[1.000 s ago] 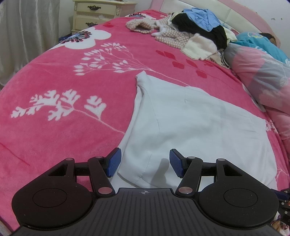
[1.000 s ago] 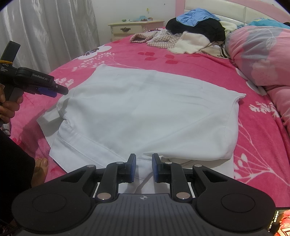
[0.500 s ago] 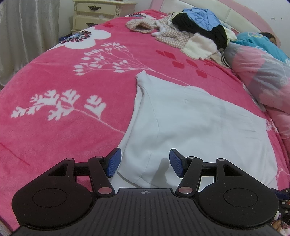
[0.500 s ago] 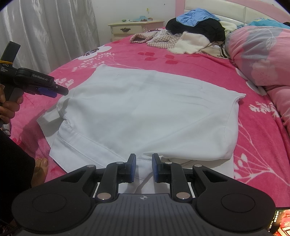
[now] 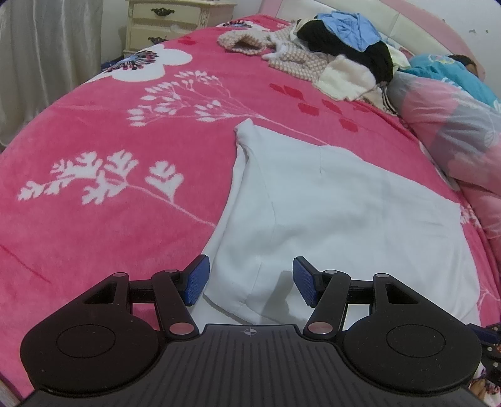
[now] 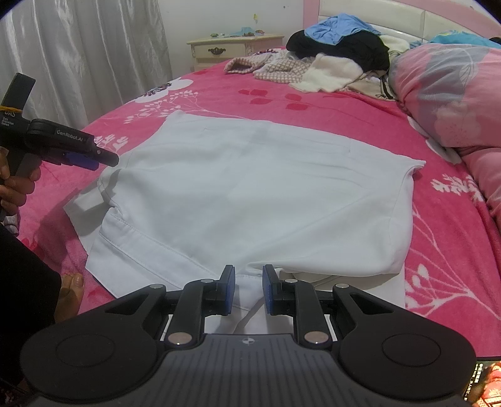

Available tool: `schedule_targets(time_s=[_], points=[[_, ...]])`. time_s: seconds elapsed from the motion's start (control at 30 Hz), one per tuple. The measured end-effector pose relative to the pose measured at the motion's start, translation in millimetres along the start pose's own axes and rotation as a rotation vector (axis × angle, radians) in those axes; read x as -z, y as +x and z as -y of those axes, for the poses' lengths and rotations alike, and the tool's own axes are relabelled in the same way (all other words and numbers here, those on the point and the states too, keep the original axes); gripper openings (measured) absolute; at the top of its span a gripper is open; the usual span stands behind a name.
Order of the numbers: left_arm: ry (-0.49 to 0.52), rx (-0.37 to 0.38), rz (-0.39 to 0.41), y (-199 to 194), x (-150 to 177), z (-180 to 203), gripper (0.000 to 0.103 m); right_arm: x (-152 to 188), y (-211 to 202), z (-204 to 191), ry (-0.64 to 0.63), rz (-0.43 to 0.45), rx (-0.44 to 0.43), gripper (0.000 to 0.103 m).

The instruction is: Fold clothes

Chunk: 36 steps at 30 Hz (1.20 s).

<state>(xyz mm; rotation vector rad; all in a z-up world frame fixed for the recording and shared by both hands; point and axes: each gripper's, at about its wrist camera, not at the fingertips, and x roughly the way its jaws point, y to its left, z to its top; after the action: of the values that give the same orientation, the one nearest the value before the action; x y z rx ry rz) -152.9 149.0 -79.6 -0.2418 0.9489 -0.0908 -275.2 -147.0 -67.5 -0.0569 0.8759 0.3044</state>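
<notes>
A white garment (image 5: 338, 206) lies spread flat on the pink floral blanket (image 5: 94, 131). My left gripper (image 5: 247, 281) hovers open over the garment's near left corner, its blue pads (image 5: 195, 280) on either side of the folded edge. From the right wrist view the left gripper (image 6: 105, 159) shows at the left, held in a hand, above the garment's (image 6: 250, 188) left side. My right gripper (image 6: 248, 289) sits at the near hem, its jaws drawn close with a bunch of white cloth between them.
A pile of loose clothes (image 5: 341, 59) lies at the head of the bed. A pink quilt (image 6: 451, 100) runs along the right side, with a person in blue (image 5: 451, 69) lying beyond it. A cream nightstand (image 5: 169, 22) and grey curtain (image 6: 87, 56) stand at the left. A bare foot (image 6: 70, 291) rests near the hem.
</notes>
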Motion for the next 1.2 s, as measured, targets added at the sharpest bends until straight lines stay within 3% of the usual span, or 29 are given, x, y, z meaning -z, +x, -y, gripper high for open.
schedule_targets(time_s=[0.37, 0.53, 0.63, 0.83, 1.0, 1.2], points=[[-0.007, 0.006, -0.011, -4, 2, -8, 0.059, -1, -1, 1, -0.003, -0.003, 0.004, 0.021], [-0.009, 0.052, -0.013, -14, 5, -20, 0.069, -24, -7, 10, -0.012, -0.059, -0.074, 0.021], [0.027, 0.11, -0.021, -21, 14, -26, 0.075, -54, -7, 11, -0.051, -0.156, -0.166, 0.023], [0.017, 0.156, -0.011, -13, 14, -34, 0.081, -134, 22, -10, -0.061, -0.296, -0.257, 0.035], [-0.02, 0.188, -0.001, 1, 5, -43, 0.08, -187, 74, -50, -0.014, -0.308, -0.324, 0.043], [0.014, 0.182, -0.033, 19, 1, -45, 0.078, -222, 143, -81, 0.119, -0.332, -0.414, 0.053]])
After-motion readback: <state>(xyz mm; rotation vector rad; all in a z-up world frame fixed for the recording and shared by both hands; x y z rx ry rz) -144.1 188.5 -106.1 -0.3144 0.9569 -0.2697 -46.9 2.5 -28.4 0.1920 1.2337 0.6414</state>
